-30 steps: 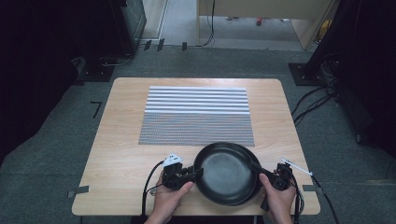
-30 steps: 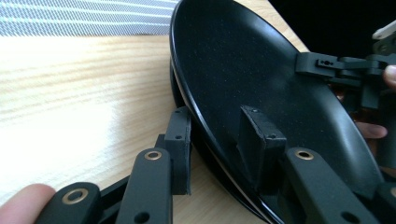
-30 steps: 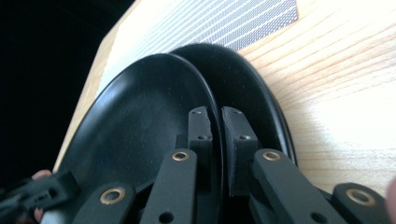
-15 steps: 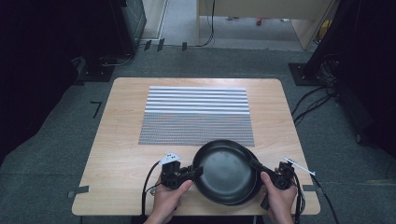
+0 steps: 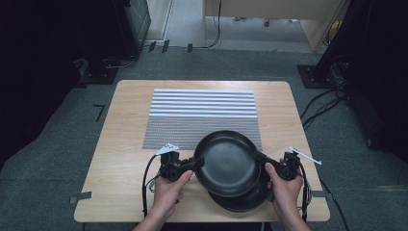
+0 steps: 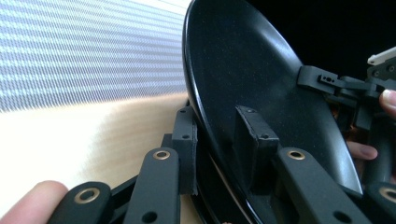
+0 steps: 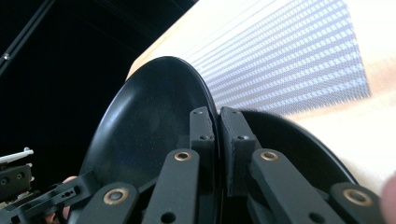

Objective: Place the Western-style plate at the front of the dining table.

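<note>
A black plate (image 5: 225, 162) hangs tilted above a second black plate (image 5: 243, 201) that lies on the table near the front edge. My left gripper (image 5: 196, 162) is shut on the upper plate's left rim, and its jaws have just been closing tighter on it. In the left gripper view the left gripper (image 6: 219, 128) pinches the plate (image 6: 252, 74) edge-on between its pads (image 6: 186, 135). My right gripper (image 5: 260, 157) is shut on the opposite rim. In the right gripper view the right gripper (image 7: 217, 125) clamps the upper plate (image 7: 144, 126), with the lower plate (image 7: 294, 140) beside it.
A striped and dotted grey mat (image 5: 202, 118) covers the middle of the wooden table (image 5: 120, 144). Cables (image 5: 146, 185) trail from both grippers over the front edge. Dark equipment and more cables stand on the floor around the table.
Both hands have risen and carried the upper plate up off the lower one, which now shows beneath it. The upper plate has also shifted slightly toward the mat.
</note>
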Action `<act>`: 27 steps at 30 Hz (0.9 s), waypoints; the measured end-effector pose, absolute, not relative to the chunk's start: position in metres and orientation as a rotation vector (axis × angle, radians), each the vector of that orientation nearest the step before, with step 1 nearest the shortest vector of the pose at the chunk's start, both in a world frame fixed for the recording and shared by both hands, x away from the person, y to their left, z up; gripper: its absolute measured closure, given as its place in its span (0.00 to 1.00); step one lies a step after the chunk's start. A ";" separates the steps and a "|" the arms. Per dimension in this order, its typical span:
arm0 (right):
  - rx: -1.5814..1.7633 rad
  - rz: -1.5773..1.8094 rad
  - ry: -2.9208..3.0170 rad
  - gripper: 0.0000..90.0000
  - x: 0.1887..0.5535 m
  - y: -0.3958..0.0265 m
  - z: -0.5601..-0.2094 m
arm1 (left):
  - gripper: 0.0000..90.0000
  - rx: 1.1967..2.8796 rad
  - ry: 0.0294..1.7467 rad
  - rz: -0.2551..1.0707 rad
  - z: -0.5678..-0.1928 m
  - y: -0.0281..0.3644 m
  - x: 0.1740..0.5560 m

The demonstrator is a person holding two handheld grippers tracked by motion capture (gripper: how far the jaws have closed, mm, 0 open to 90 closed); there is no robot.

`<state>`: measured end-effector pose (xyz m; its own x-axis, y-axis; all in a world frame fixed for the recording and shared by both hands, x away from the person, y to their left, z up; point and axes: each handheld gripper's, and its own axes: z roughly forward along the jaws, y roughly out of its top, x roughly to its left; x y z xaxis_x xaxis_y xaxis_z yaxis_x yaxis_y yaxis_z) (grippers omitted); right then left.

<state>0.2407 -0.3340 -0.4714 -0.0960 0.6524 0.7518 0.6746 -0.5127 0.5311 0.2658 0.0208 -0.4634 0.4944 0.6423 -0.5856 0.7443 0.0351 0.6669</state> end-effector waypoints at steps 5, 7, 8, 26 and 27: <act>-2.083 -1.719 -1.552 0.94 0.256 -0.330 -0.463 | 0.79 1.642 1.213 -0.101 -0.454 0.025 0.280; -2.082 -1.713 -1.556 0.94 0.265 -0.328 -0.460 | 0.79 1.638 1.219 -0.095 -0.451 0.027 0.287; -2.083 -1.713 -1.569 0.93 0.273 -0.326 -0.456 | 0.79 1.638 1.220 -0.092 -0.450 0.028 0.289; -2.067 -1.665 -1.615 0.93 0.341 -0.302 -0.440 | 0.79 1.591 1.294 -0.096 -0.444 0.050 0.344; -2.067 -1.665 -1.615 0.93 0.341 -0.302 -0.440 | 0.79 1.590 1.301 -0.096 -0.444 0.051 0.348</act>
